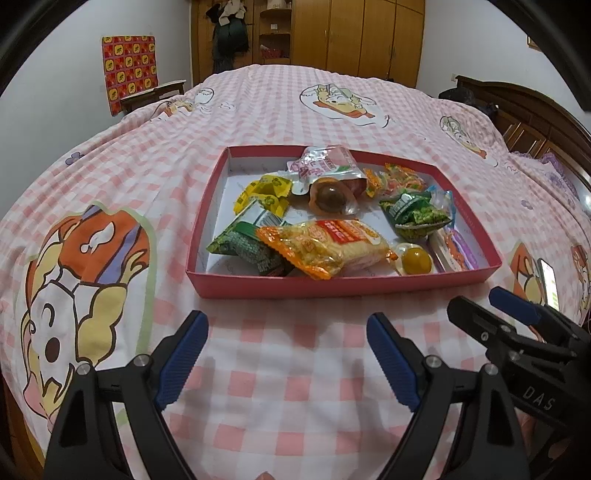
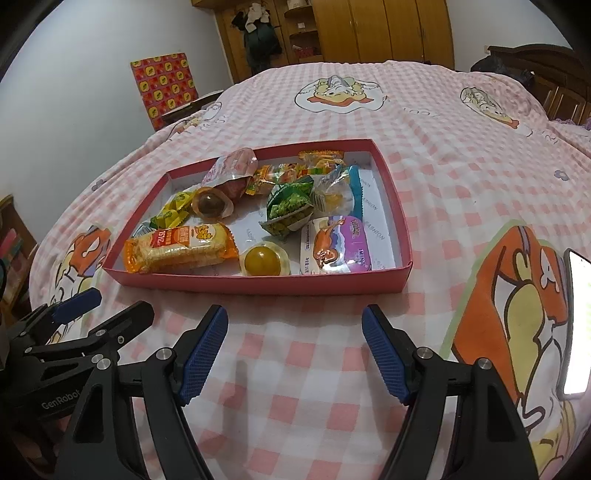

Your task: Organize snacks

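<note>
Ahead of both claws, a red tray [image 1: 343,286] full of snack packets [image 2: 181,249] rests on the checked bedspread [image 1: 295,369]. Left gripper [image 1: 288,332] and right gripper [image 2: 295,325] hover side by side, jaws spread wide, empty.

One red tray [image 1: 332,286]; two round jelly cups [image 1: 416,260]; one phone [image 2: 576,325].

Even indoor light, moderately bright, source overhead, not in view. Soft faint shadows under tool fingers [image 2: 207,354] on bedspread [image 1: 295,369]. Glare on snack wrappers [image 1: 325,162] and lit phone screen [image 2: 578,328], blown out white. Strong fisheye bending, black vignette in corners. Centre sharp; wardrobe [image 1: 362,33] slightly soft.
</note>
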